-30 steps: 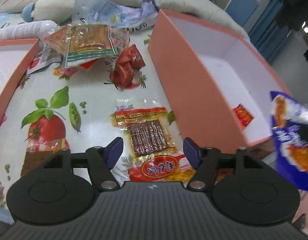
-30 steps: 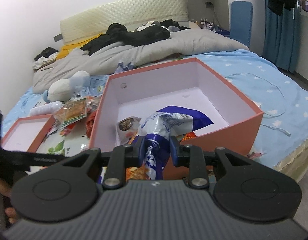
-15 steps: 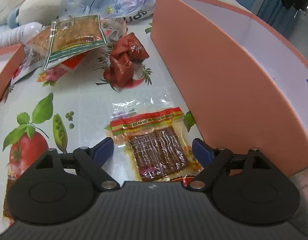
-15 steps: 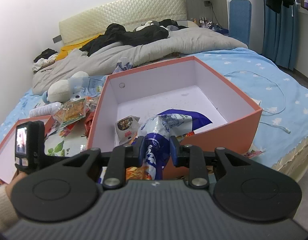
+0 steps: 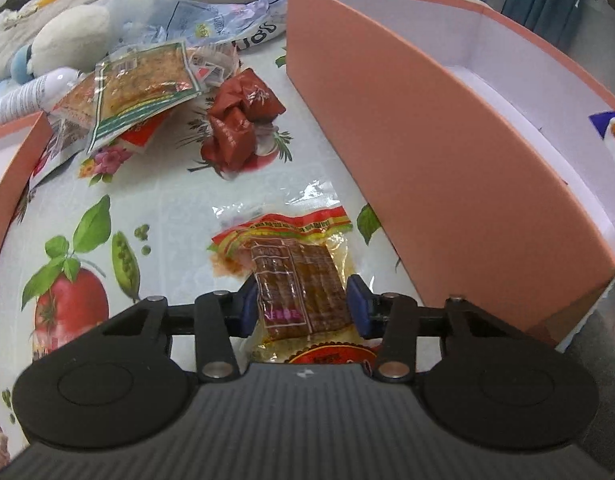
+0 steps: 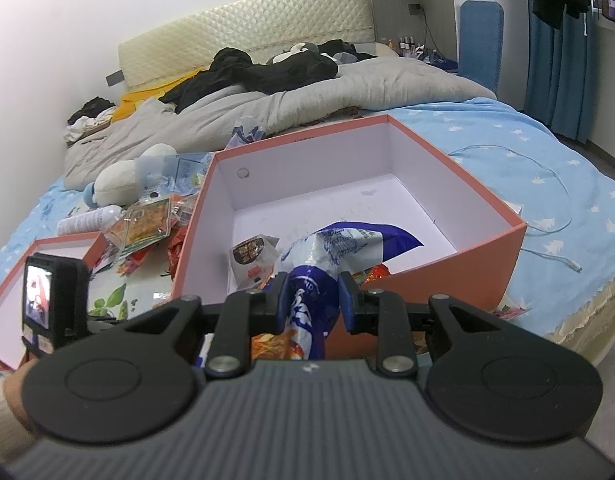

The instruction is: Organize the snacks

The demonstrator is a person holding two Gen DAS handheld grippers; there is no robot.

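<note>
White plush toy (image 6: pixel 125 176) lies beside grey quilt (image 6: pixel 307 96); black clothing (image 6: pixel 267 68) heaped on the quilt.

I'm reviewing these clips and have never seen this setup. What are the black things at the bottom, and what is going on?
They are two hand-held grippers, each with a camera looking along its fingers. The left gripper straddles a brown snack packet lying on the fruit-print tablecloth; whether it pinches yet is unclear. Beside it stands the pink box. The right gripper is closed on a blue-and-white snack bag over that box. More packets lie behind.
</note>
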